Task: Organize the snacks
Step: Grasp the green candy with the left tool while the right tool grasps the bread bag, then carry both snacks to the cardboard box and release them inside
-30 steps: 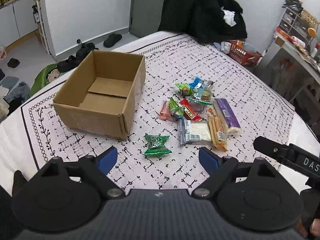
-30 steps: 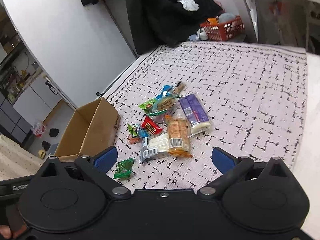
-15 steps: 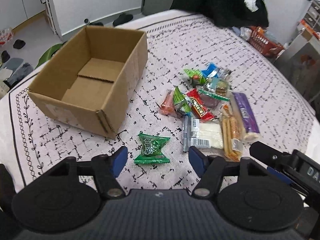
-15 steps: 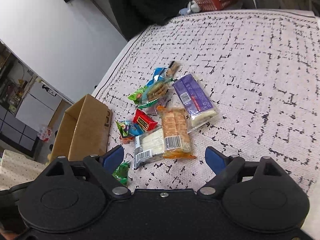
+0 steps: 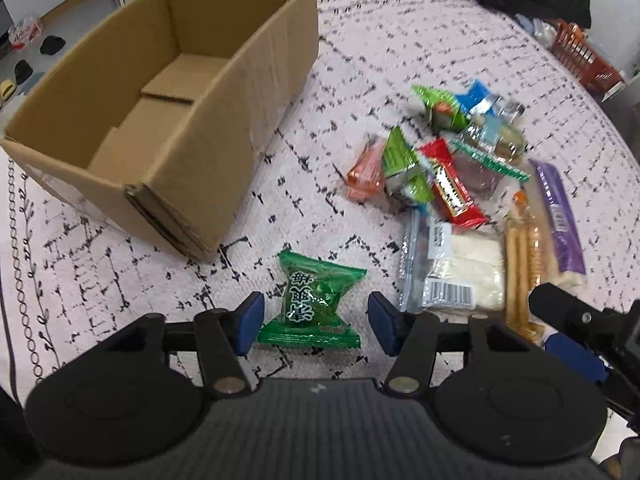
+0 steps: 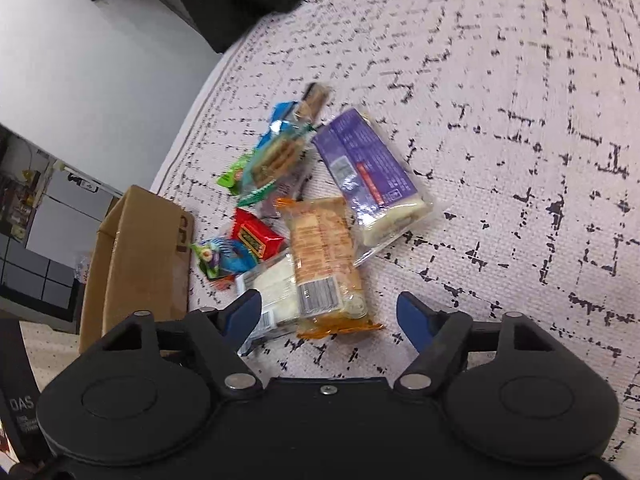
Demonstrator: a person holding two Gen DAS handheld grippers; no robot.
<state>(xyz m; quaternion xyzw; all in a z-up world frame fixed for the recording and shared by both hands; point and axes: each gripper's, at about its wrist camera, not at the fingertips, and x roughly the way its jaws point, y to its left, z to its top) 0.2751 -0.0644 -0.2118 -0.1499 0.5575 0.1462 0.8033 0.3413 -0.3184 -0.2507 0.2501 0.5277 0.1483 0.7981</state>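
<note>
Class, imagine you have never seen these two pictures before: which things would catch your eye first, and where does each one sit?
First comes the open, empty cardboard box on the patterned cloth, left of everything else. Next, the bright heap of snack packets to its right, with a purple packet at its far edge. Closest in, a lone green candy packet lies between the open left tongs, while the open right tongs frame an orange packet.

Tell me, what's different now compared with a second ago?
Both tools came down closer to the snacks. The left tool narrowed its opening and now straddles the green candy packet; the right tool closed in on the orange-wrapped snack. Neither has gripped anything yet. The cardboard box, still empty, and the snack pile stayed put.
</note>
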